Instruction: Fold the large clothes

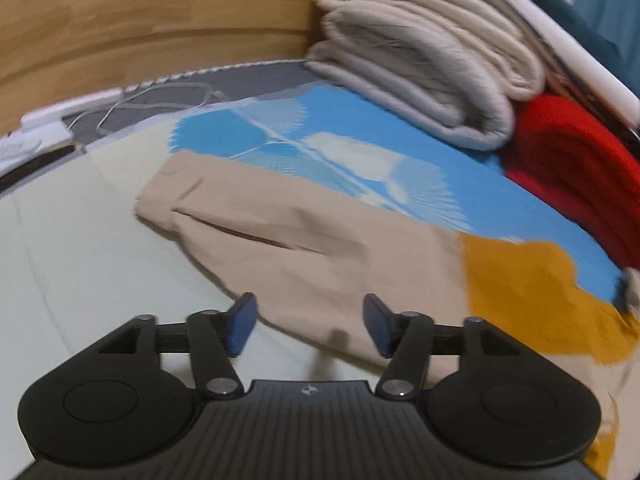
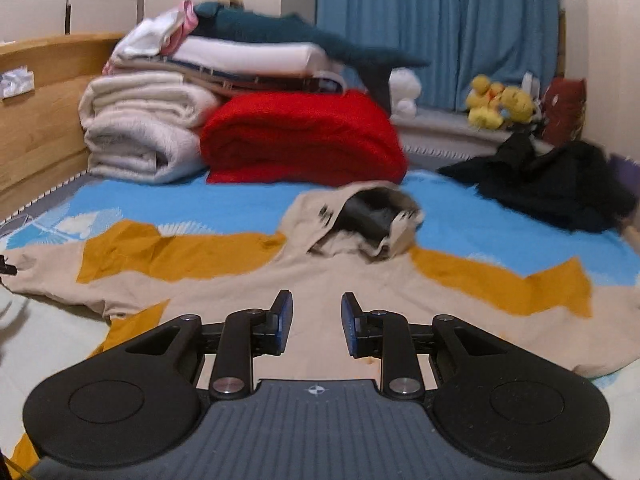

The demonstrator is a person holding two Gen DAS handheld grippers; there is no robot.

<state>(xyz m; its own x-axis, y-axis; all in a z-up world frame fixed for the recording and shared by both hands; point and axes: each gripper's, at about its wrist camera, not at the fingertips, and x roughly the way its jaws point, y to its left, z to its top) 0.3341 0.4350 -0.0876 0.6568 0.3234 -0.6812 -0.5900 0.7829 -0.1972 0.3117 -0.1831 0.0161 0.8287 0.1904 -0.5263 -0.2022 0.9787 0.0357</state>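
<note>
A big beige and orange hooded jacket [image 2: 256, 280] is spread flat on the bed sheet [image 2: 460, 216], which is blue with white patterns. The hood [image 2: 360, 220] is seen at the far side of the jacket, and its dark inside is shown. One beige sleeve [image 1: 248, 216] is laid out past the left gripper [image 1: 310, 322]. Its fingers are held wide apart, and nothing is held between them. The right gripper [image 2: 316, 322] is held over the middle of the jacket. Its fingers are parted a little, and nothing is gripped. Behind the jacket, a red blanket [image 2: 304, 136] and white folded blankets [image 2: 140, 128] are piled. A black garment [image 2: 552, 188] is dropped to the right of the jacket.
</note>
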